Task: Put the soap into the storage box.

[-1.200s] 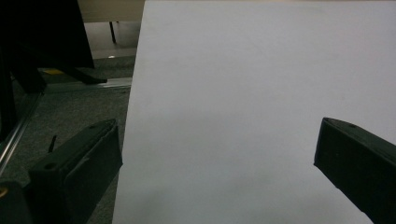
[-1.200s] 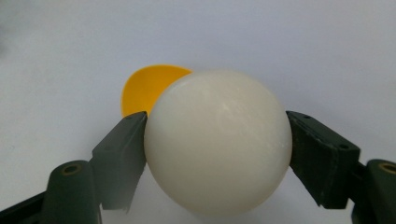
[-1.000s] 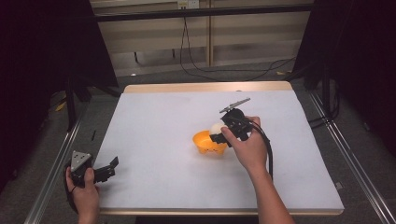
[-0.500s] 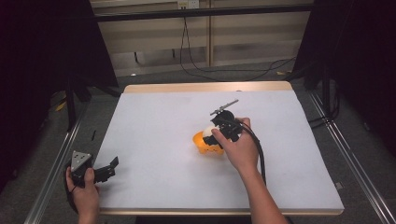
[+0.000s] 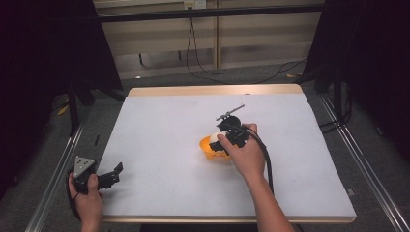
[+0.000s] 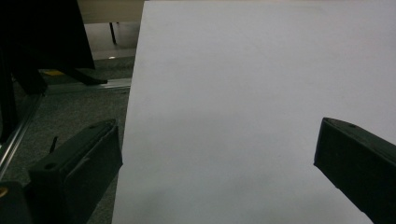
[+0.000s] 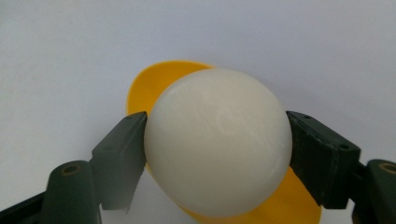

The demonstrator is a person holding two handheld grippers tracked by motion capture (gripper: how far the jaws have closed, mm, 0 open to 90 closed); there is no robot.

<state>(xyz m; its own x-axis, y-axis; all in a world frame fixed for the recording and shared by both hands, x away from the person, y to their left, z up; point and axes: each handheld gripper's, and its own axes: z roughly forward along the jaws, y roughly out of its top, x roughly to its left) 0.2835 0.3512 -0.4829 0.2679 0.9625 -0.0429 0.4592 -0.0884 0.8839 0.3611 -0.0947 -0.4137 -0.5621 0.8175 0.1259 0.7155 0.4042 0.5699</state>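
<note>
Over orange bowl [image 7: 154, 86], round white ball [image 7: 218, 142], claw-gripped

Looks like a lab or test room: bare white table [image 5: 159, 145] with wooden edge, metal rails [image 5: 53, 179] alongside, dark curtains [image 5: 43, 48], loose cables [image 5: 203, 63] on grey floor.

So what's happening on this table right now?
A person works at a white table with a tool in each hand. The right tool is clamped on a white ball directly over an orange bowl near the table's middle. The left tool sits open at the near left edge, holding nothing.
</note>
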